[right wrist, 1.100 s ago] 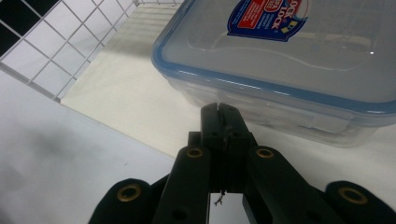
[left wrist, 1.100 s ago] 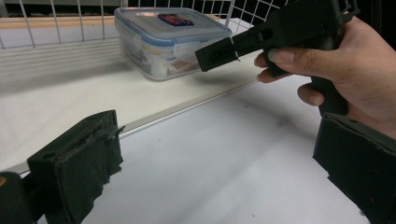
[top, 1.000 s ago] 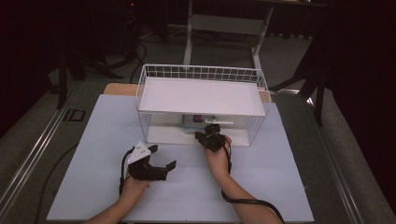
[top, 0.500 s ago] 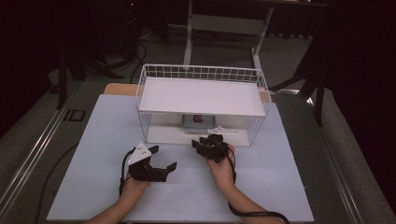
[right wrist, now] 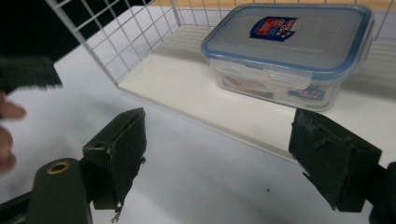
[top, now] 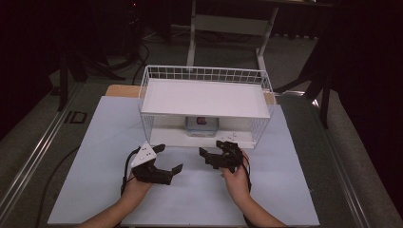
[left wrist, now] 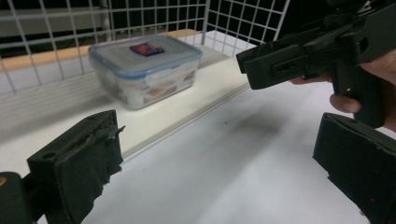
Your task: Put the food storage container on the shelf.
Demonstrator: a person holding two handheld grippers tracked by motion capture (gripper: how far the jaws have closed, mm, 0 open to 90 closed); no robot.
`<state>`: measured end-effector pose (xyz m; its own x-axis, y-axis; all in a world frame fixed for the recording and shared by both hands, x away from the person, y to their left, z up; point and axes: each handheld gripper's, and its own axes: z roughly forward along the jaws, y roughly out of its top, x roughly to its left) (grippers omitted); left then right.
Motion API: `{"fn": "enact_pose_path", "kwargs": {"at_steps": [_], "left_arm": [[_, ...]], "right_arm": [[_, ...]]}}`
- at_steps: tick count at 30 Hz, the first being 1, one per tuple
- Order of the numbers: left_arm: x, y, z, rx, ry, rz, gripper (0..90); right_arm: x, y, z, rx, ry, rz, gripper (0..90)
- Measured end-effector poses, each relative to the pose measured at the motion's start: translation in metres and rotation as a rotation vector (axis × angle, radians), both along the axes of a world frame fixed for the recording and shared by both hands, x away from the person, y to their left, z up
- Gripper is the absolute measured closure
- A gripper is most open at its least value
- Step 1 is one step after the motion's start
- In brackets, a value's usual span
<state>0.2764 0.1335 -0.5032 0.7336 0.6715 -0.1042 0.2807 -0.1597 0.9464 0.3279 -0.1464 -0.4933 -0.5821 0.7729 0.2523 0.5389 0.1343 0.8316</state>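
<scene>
A clear plastic container with a blue-rimmed lid and a red-and-blue label [top: 202,125] [left wrist: 144,70] [right wrist: 289,51] sits on the lower shelf of a white wire rack [top: 204,97]. My left gripper [top: 168,158] [left wrist: 219,163] is open on the white mat in front of the rack's left part, with nothing between its jaws. My right gripper [top: 213,150] [right wrist: 224,156] is open too and empty. It hovers just in front of the lower shelf's edge, a short way from the container. In the left gripper view the right gripper [left wrist: 317,51] shows at the upper right, held by a hand.
The rack stands at the back middle of a white mat [top: 95,156] that covers the table. Its upper shelf [top: 204,97] overhangs the container. A few small white bits [top: 233,137] lie on the lower shelf at the right. Dark floor and stands surround the table.
My right gripper has drawn back from the rack's lower shelf toward the person and a little to the left. The left gripper has hardly moved.
</scene>
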Motion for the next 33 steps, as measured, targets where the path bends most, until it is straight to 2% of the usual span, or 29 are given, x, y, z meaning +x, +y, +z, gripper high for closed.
{"fn": "enact_pose_path", "kwargs": {"at_steps": [2,3,4,7,10,14,18,24,33], "left_arm": [[0.0,0.0,0.002,0.005,0.003,-0.007,1.8],[-0.001,0.001,0.003,-0.005,0.0,-0.014,1.8],[-0.001,0.002,0.004,-0.002,0.0,-0.013,1.8],[-0.002,0.004,0.004,0.004,0.004,-0.02,1.8],[-0.003,0.008,0.003,0.006,0.02,-0.023,1.8],[-0.006,0.014,0.003,0.015,0.032,-0.016,1.8],[-0.01,0.022,0.005,0.011,0.029,-0.01,1.8],[-0.014,0.034,0.006,0.011,0.034,0.0,1.8],[-0.02,0.05,0.001,0.025,0.031,0.02,1.8]], "right_arm": [[-0.001,0.0,0.001,-0.018,-0.014,0.007,19.3],[-0.004,-0.001,0.001,-0.043,-0.036,0.025,19.3],[-0.007,-0.002,0.003,-0.048,-0.054,0.073,19.3],[-0.012,-0.005,0.005,-0.029,-0.077,0.123,19.2],[-0.017,-0.006,0.006,-0.051,-0.109,0.147,19.2],[-0.023,-0.012,0.008,-0.053,-0.12,0.18,19.3],[-0.028,-0.019,0.008,-0.072,-0.118,0.179,19.3],[-0.035,-0.032,0.009,-0.072,-0.121,0.173,19.3],[-0.045,-0.049,0.01,-0.089,-0.119,0.171,19.3]]}}
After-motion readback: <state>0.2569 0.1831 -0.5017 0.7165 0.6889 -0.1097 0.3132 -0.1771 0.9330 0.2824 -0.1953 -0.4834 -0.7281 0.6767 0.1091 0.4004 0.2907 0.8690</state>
